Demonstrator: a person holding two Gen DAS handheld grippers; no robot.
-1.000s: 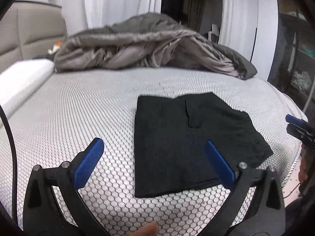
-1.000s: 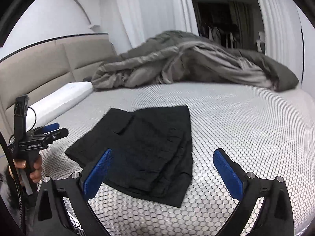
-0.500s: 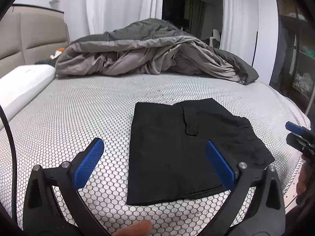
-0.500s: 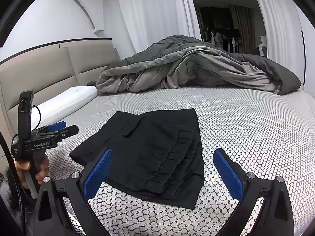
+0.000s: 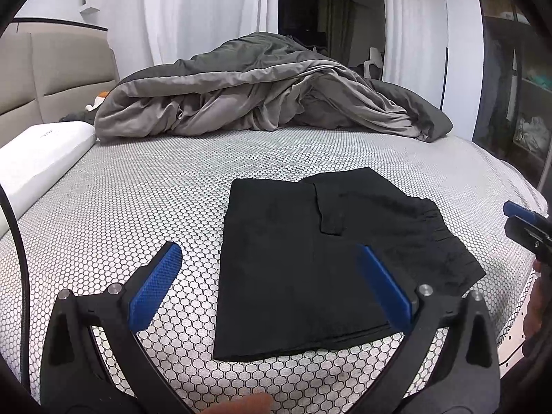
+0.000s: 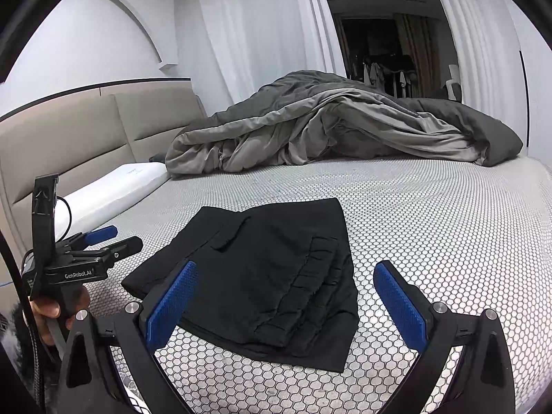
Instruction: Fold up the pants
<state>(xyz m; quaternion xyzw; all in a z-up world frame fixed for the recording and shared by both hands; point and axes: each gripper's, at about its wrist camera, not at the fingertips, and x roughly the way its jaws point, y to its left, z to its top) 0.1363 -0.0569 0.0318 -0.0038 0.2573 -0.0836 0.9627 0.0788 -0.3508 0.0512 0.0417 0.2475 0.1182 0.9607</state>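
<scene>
- A bedroom with white curtains [image 5: 193,34] along the far wall and a dark doorway between them.
- A bed [image 5: 138,200] fills the scene, its mattress covered in a white sheet printed with a small honeycomb pattern.
- At the left edge of the bed stands a beige padded headboard [image 6: 69,131], with a long white pillow [image 5: 38,158] lying against it.
- Along the far edge of the bed, a grey duvet [image 5: 262,96] lies bunched in a loose heap, spanning most of the bed's width.
- The left claw [image 5: 272,286] hangs above the near edge of the bed, its two blue-padded fingers spread wide apart and gripping nothing. In the right wrist view it shows at the left, held in a person's hand [image 6: 51,314].
- The black pants [image 5: 317,262] lie flat on the sheet near the near edge of the bed, folded into a compact, roughly rectangular stack. The gathered elastic waistband [image 6: 310,293] sits on the stack's right side.
- The right claw [image 6: 286,296] hangs above the near edge, to the right of the left claw, its blue-padded fingers likewise spread wide and empty, apart from the pants.
- At the right of the room, dark shelving [image 5: 517,103] with items too dim to make out.
</scene>
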